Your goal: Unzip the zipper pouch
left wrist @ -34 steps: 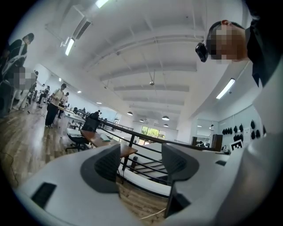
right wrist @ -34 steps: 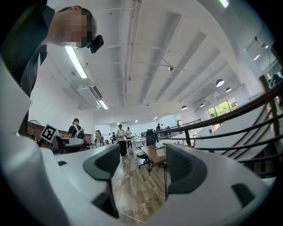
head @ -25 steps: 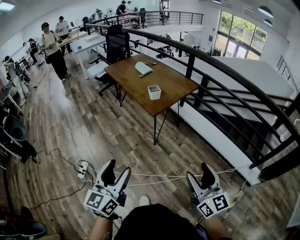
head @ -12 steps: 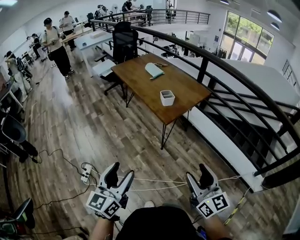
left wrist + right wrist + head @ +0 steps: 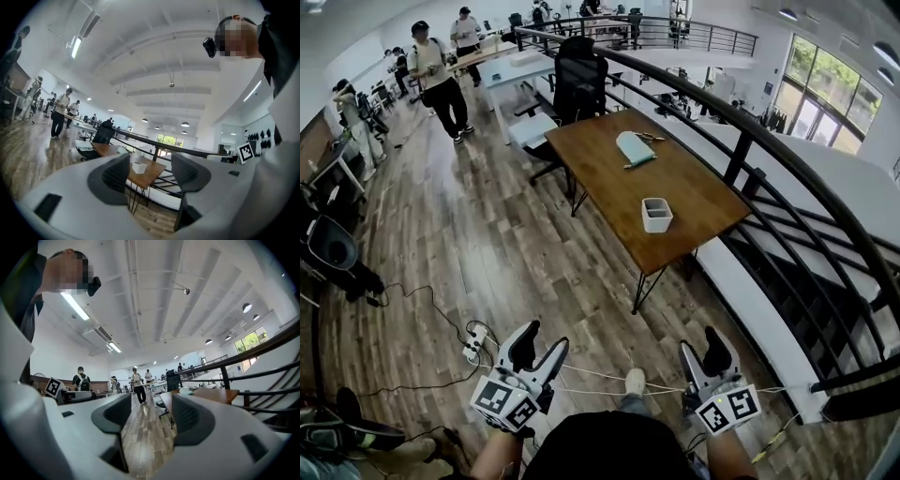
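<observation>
Head view: table (image 5: pixel 600 178) stands well ahead of you on the wood floor (image 5: pixel 487 253).
Pouch (image 5: pixel 636 148): pale green, flat on the table's far half, beyond a white box (image 5: pixel 657 215).
Your left gripper (image 5: pixel 539 339): jaws wide apart, nothing between them.
Your right gripper (image 5: pixel 701 349): jaws apart, just now closing a little, nothing between them.

Pale mint pouch (image 5: pixel 636 148), oblong with soft corners. Lies flat on table (image 5: pixel 703 202), toward far end, near the middle of its width, long side slanted across the top. Too small to tell whether zipped or open.
</observation>
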Tool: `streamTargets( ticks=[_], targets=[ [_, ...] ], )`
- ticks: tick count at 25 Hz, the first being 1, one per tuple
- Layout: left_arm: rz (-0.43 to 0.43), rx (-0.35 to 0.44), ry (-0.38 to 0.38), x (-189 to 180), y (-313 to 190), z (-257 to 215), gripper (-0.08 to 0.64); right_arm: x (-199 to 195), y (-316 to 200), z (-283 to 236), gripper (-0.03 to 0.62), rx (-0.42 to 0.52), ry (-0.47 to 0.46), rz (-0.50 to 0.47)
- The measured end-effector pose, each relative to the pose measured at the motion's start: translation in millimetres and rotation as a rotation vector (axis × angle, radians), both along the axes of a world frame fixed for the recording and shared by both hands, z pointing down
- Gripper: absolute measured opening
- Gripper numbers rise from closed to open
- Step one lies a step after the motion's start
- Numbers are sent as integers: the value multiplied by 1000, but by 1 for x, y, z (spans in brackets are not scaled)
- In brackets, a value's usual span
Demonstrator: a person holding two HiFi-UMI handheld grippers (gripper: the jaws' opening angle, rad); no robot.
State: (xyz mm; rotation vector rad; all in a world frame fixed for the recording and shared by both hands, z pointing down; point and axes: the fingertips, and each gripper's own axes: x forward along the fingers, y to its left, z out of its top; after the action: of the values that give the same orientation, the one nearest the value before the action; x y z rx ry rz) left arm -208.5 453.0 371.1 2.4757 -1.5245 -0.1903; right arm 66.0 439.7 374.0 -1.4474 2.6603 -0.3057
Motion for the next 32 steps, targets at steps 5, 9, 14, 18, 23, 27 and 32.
streamTargets(
  ticks=[5, 9, 14, 18, 23, 27, 32],
  targets=[
    [-55, 46, -21, 13, -53, -19, 282, 14, -74, -9, 252, 30, -1, -61],
    [-104, 46, -11, 24, -81, -19, 281, 28, -111, -13, 250, 41, 6, -96],
    [-136, 33, 1, 45, -114, -17, 281, 53, -149, -20, 223, 34, -20, -102],
    [-107, 19, 2, 72, -136, -11, 281, 65, -168, -29, 221, 68, -15, -113],
    [-80, 18, -16, 86, -156, -12, 281, 75, -181, -18, 219, 45, -16, -107],
    [-78, 12, -31, 82, -178, -4, 281, 85, -194, -8, 219, 35, -4, -75],
    [-67, 49, -56, 85, -209, -2, 281, 105, -213, -2, 218, 31, 8, 0]
  ],
)
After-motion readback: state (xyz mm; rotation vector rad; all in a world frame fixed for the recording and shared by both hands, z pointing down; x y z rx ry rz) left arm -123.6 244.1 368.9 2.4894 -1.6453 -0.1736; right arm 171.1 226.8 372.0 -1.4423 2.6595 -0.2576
